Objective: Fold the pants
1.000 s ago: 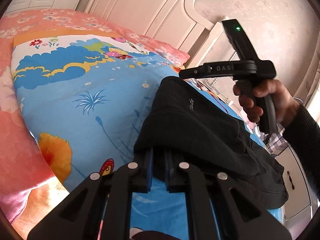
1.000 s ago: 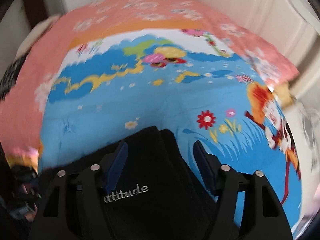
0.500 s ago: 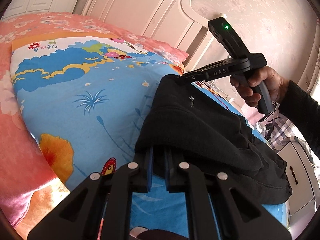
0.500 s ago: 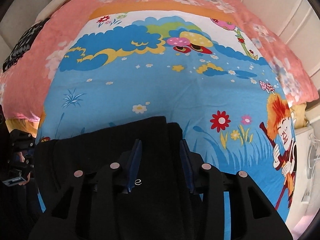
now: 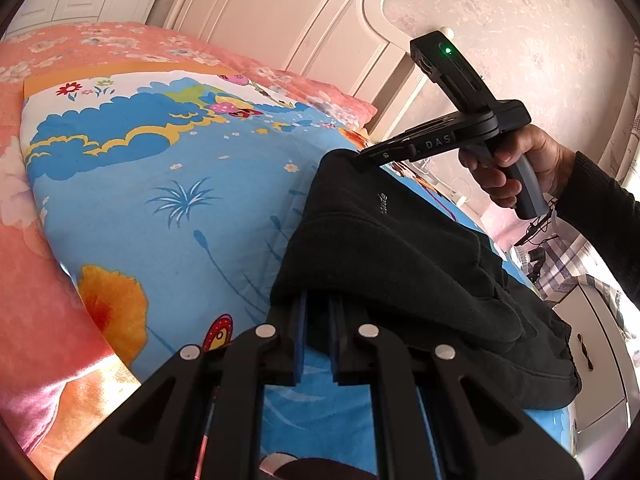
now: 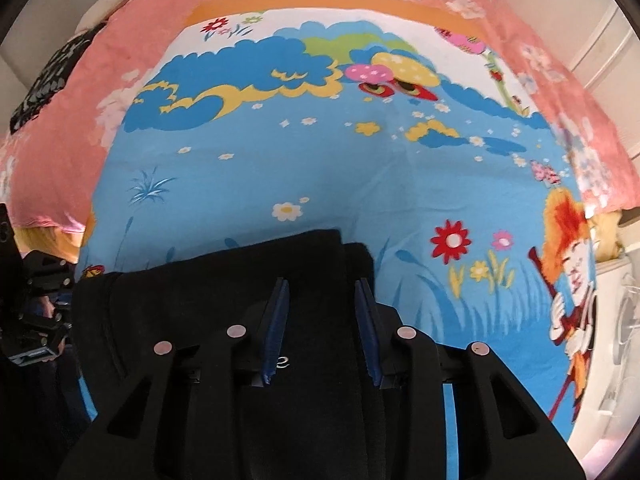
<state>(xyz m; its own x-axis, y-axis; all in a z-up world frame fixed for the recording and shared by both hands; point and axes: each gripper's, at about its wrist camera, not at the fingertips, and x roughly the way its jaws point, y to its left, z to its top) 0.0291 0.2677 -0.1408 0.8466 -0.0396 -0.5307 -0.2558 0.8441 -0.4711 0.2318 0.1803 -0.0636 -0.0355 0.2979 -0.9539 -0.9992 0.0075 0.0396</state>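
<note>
The black pants (image 5: 400, 264) lie folded in a thick stack on the blue cartoon bedsheet (image 5: 168, 208). My left gripper (image 5: 319, 304) is shut on the near folded edge of the pants. My right gripper (image 6: 322, 294) has its jaws open, straddling the far corner of the pants (image 6: 224, 304) with white lettering just below them. In the left wrist view the right gripper (image 5: 362, 160) touches the top far corner of the pants, held by a hand in a black sleeve.
A pink floral bedspread (image 5: 36, 240) surrounds the blue sheet. A white headboard (image 5: 288, 28) stands behind the bed. A white cabinet (image 5: 596, 360) is at the right. A dark patterned item (image 6: 44, 84) lies at the bed's far left edge.
My right gripper came down onto the pants' far corner, narrowed, then opened wider again. My left gripper stayed shut on the near edge.
</note>
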